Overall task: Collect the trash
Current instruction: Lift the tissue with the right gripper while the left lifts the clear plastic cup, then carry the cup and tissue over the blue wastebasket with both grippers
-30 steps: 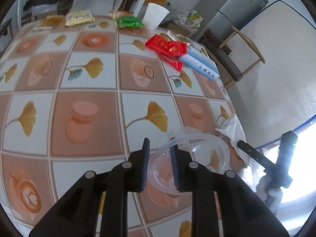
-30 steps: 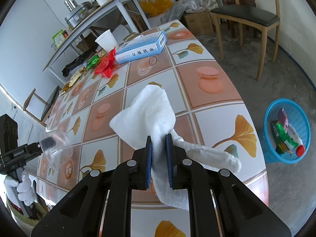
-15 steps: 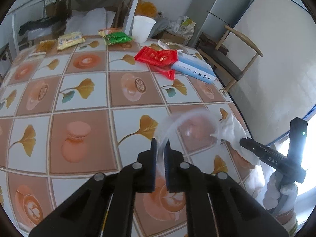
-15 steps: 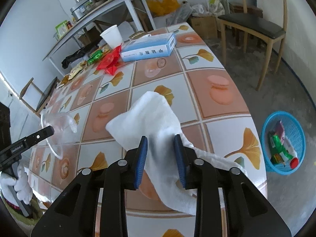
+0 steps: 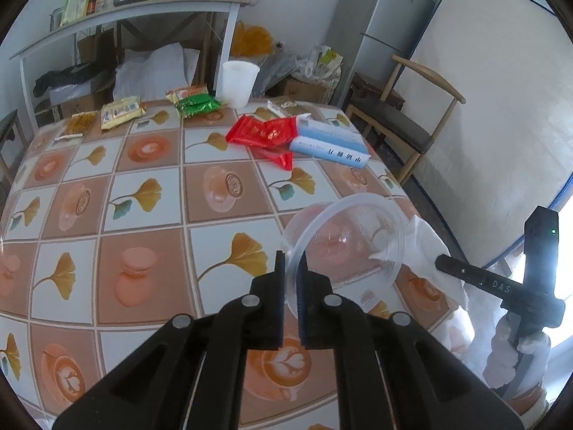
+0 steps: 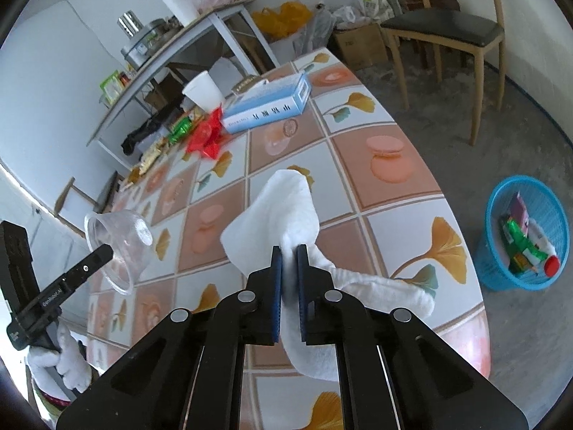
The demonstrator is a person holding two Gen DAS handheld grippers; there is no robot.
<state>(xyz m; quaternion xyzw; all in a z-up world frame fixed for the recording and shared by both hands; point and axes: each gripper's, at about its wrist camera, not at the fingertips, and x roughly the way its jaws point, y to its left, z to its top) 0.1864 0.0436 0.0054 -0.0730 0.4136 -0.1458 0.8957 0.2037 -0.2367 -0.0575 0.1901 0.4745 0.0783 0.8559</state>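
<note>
Clear plastic is what the left gripper [image 5: 292, 276] holds: its jaws stand nearly together, clamped on the rim of a transparent cup [image 5: 345, 242]. The cup is lifted off the tabletop [image 5: 143, 236] and tilted on its side. In the right wrist view the same cup [image 6: 116, 242] hangs in the air at the near left corner of the tabletop, pinched by the left gripper [image 6: 107, 251], whose handle is gripped by a white-gloved hand [image 6: 62, 362].

The right gripper [image 6: 289, 279] has its jaws drawn close and clamped on a fold of a white cloth [image 6: 275, 215]. The pinched part is raised; the remainder trails down to the right and rests on the tabletop near its edge. In the left wrist view the cloth [image 5: 426, 247] shows partly behind the cup, with the right gripper [image 5: 442, 261] reaching in from the right, held by a gloved hand [image 5: 508, 362].

Far end of the tabletop: red packets [image 5: 265, 132] touching a blue and white box [image 5: 329, 143], a white paper cup [image 5: 240, 84], green packets [image 5: 197, 104] and yellow packets [image 5: 121, 111].

On the floor, beside the tabletop's right edge, stands a blue basket [image 6: 490, 247] already containing wrappers and a bottle. A wooden chair [image 6: 447, 32] stands beyond.
</note>
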